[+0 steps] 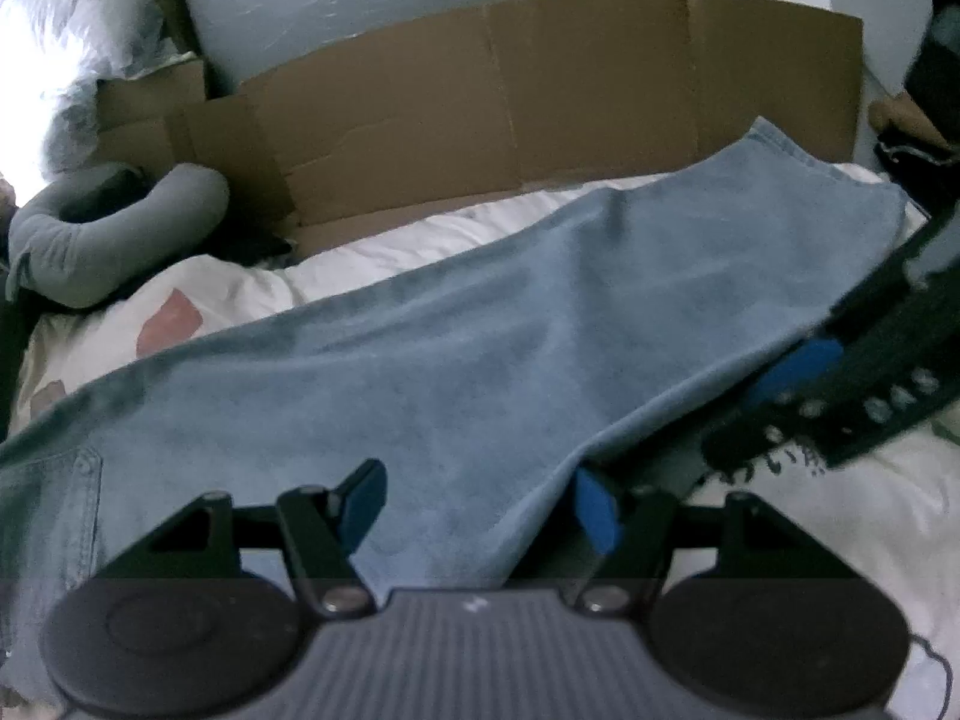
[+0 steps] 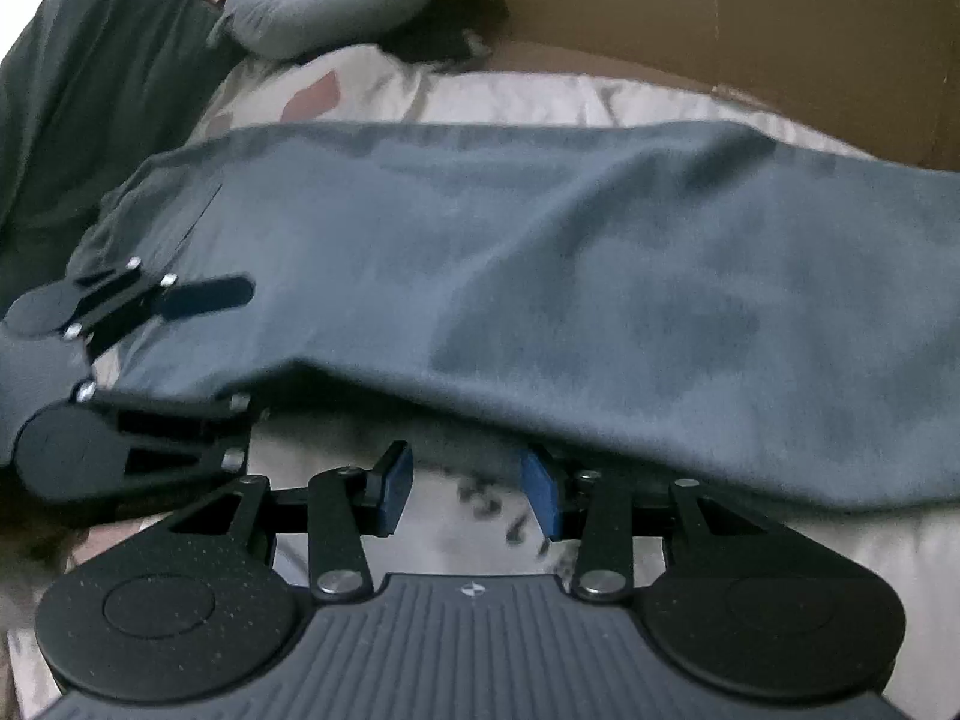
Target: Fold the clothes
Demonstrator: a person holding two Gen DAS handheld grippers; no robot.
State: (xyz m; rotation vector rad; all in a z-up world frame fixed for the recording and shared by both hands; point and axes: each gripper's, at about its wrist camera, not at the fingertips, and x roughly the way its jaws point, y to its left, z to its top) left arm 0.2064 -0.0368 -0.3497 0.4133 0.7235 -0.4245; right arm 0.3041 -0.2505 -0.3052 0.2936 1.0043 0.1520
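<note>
**Both grippers positioned at the near edge of the jeans**

A pair of light blue denim jeans (image 1: 480,324) is lying stretched lengthwise across a white bedcover with faded reddish patches (image 1: 198,294). In the left wrist view, a stitched pocket with a rivet is showing at the lower left of the garment, and the far end of the leg is reaching toward a flattened brown cardboard panel (image 1: 540,90) that is standing along the back of the bed.

The left gripper (image 1: 480,510) is sitting with its jaws spread wide. Its left blue-padded finger is resting above the denim, while its right finger is sitting at the fabric's near edge, so the cloth is lying between the two fingers. The jaws are not clamping it.

The right gripper (image 2: 474,492) is likewise standing wide open, just in front of the near edge of the jeans (image 2: 540,276). Only printed white bedding is showing between its blue pads, and it is holding nothing.

A grey U-shaped neck pillow (image 1: 108,228) is lying at the far left corner of the bed, well apart from the garment.
</note>
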